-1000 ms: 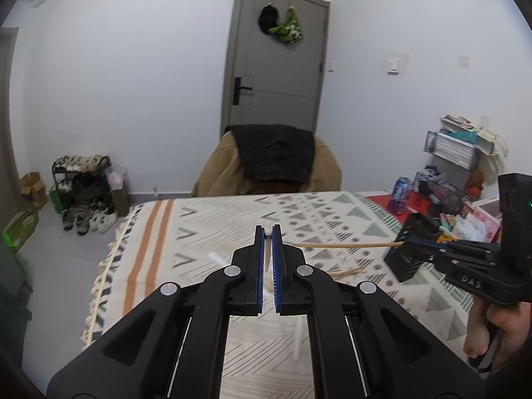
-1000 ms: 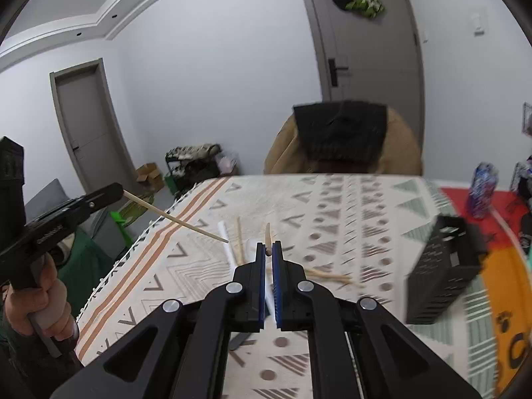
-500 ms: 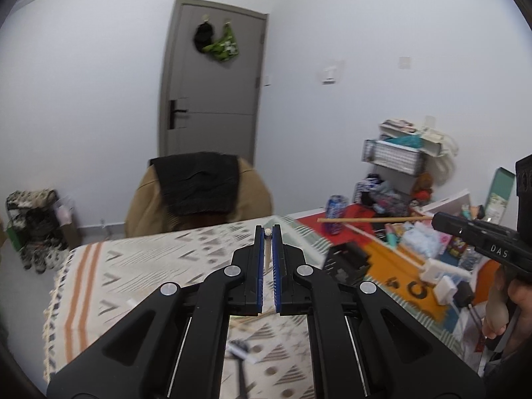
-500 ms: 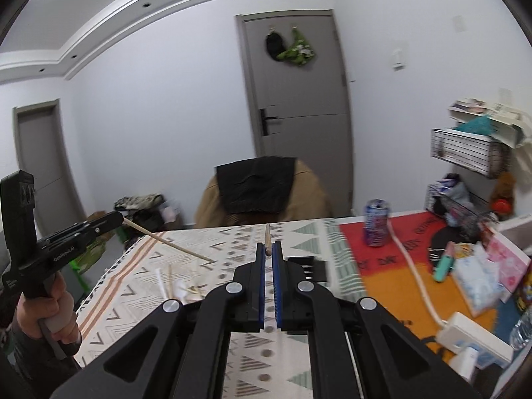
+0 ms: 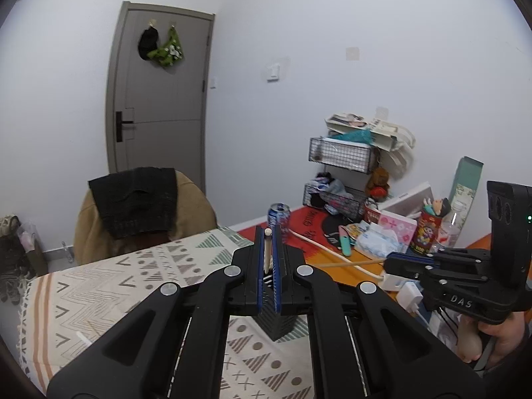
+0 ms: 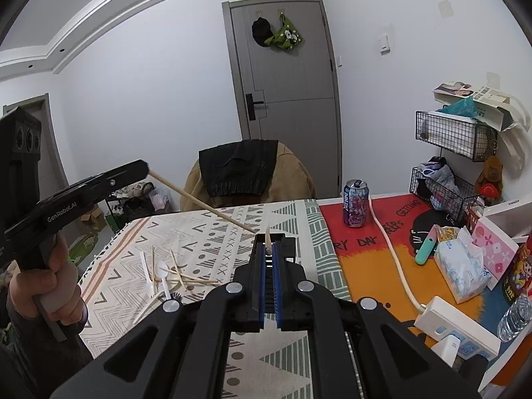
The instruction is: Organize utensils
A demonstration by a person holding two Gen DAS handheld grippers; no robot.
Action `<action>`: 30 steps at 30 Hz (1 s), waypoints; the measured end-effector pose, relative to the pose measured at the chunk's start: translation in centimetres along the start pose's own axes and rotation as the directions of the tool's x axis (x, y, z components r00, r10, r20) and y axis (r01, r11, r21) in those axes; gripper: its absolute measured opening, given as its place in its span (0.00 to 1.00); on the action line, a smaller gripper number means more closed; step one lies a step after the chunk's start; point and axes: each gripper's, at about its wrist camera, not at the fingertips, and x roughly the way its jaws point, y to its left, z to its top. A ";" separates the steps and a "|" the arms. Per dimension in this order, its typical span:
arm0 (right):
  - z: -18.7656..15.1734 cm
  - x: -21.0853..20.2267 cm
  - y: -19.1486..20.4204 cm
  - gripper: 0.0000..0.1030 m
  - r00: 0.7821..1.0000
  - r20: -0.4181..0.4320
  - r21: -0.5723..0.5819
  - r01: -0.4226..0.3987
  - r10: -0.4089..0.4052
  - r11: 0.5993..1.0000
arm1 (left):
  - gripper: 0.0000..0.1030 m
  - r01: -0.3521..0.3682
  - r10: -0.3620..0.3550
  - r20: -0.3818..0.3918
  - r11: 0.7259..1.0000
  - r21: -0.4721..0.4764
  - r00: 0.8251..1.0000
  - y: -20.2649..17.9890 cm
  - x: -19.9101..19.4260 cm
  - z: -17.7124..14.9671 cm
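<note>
Left hand-held gripper (image 5: pixel 268 236) clamps chopstick (image 5: pixel 266 249); right hand-held gripper (image 6: pixel 268 249) clamps second chopstick (image 6: pixel 267 241) (both above black holder (image 6: pixel 290 244)).

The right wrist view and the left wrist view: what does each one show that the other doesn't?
Only the right wrist view shows the loose pile of chopsticks and white spoons on the patterned cloth, and the left claw from the side, gripping a chopstick.

Only the left wrist view shows the right claw from the side, holding its chopstick.

Both show the black slotted holder, the blue can, the grey door and the draped chair.
</note>
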 end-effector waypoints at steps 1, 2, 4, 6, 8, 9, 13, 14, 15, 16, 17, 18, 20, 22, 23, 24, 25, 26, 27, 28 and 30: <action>0.0 0.2 -0.1 0.05 1.000 -0.005 -0.003 0.005 -0.005 1.000 | 0.05 0.003 -0.003 -0.004 1.000 0.001 1.000 -0.1 0.2 0.0; 0.1 0.3 -0.1 0.05 1.000 -0.005 -0.002 0.005 -0.005 1.000 | 0.05 0.004 -0.004 -0.008 1.000 0.004 1.000 -0.1 0.5 0.0; 0.2 0.6 -0.3 0.05 1.000 -0.006 0.000 -0.002 0.002 1.000 | 0.05 0.005 -0.005 -0.011 1.000 0.009 1.000 -0.2 0.8 0.2; 0.5 1.0 -0.3 0.05 1.000 -0.006 -0.003 -0.003 0.003 1.000 | 0.05 0.006 -0.006 -0.010 1.000 0.011 1.000 -0.3 1.0 0.4; 0.9 1.6 -0.1 0.05 1.000 -0.007 -0.014 -0.001 0.001 1.000 | 0.05 0.004 -0.004 -0.009 1.000 0.013 1.000 -0.2 1.1 0.6; 1.1 1.8 0.0 0.05 1.000 -0.006 -0.016 -0.002 0.002 1.000 | 0.05 0.004 -0.004 -0.008 1.000 0.012 1.000 -0.2 1.3 0.8; 1.9 3.2 -0.1 0.05 1.000 -0.005 -0.011 -0.012 0.012 1.000 | 0.05 0.007 -0.007 0.000 1.000 0.006 1.000 -0.2 1.6 1.4; 2.0 3.6 -0.2 0.07 1.000 -0.005 -0.005 -0.012 0.012 1.000 | 0.05 0.008 -0.008 0.003 1.000 0.006 1.000 -0.2 1.7 1.5; 2.1 3.8 -0.3 0.08 1.000 -0.001 0.002 -0.010 0.010 1.000 | 0.05 0.009 -0.009 0.004 1.000 0.007 1.000 -0.3 1.8 1.6; 2.1 4.1 -0.5 0.12 1.000 0.001 0.012 -0.006 0.006 1.000 | 0.05 0.009 -0.009 0.004 1.000 0.010 1.000 -0.4 2.0 1.8; 2.0 4.1 -0.7 0.28 1.000 0.004 0.019 -0.004 0.004 1.000 | 0.05 0.009 -0.009 0.001 1.000 0.014 1.000 -0.5 2.3 1.8; 1.9 4.0 -0.9 0.39 1.000 0.012 0.027 -0.001 0.001 1.000 | 0.05 0.011 -0.011 -0.003 1.000 0.017 1.000 -0.6 2.5 1.9; 1.5 3.5 -1.4 0.54 0.999 0.038 0.041 0.022 -0.023 0.999 | 0.05 0.018 -0.017 -0.019 1.000 0.023 1.000 -0.8 3.2 1.9; 1.0 3.1 -2.1 0.57 0.999 0.037 0.063 0.034 -0.036 0.997 | 0.05 0.024 -0.023 -0.038 0.999 0.026 0.999 -0.9 3.9 1.7; 0.7 2.8 -2.6 0.64 0.998 0.041 0.078 0.039 -0.042 0.996 | 0.05 0.027 -0.026 -0.049 0.999 0.025 0.998 -0.9 4.4 1.5; 0.3 2.6 -3.0 0.69 0.998 0.046 0.092 0.049 -0.054 0.994 | 0.05 0.028 -0.027 -0.059 0.999 0.025 0.998 -0.9 4.9 1.4; -0.1 2.2 -3.4 0.78 0.995 0.056 0.108 0.070 -0.077 0.992 | 0.05 0.030 -0.028 -0.065 0.999 0.026 0.998 -1.0 5.2 1.3; -0.7 1.8 -3.8 0.81 0.993 0.064 0.118 0.091 -0.099 0.989 | 0.05 0.034 -0.032 -0.076 0.999 0.026 0.997 -1.0 5.6 1.1; -1.0 1.7 -4.0 0.82 0.992 0.063 0.123 0.099 -0.107 0.987 | 0.05 0.035 -0.033 -0.084 0.999 0.025 0.996 -1.0 5.9 1.1; -1.5 1.7 -4.3 0.84 0.992 0.051 0.129 0.108 -0.116 0.986 | 0.05 0.037 -0.035 -0.093 0.999 0.022 0.995 -1.0 6.2 1.0; -2.6 1.7 -4.8 0.90 0.991 0.031 0.143 0.123 -0.129 0.982 | 0.05 0.045 -0.043 -0.112 0.999 0.017 0.993 -0.9 6.9 0.9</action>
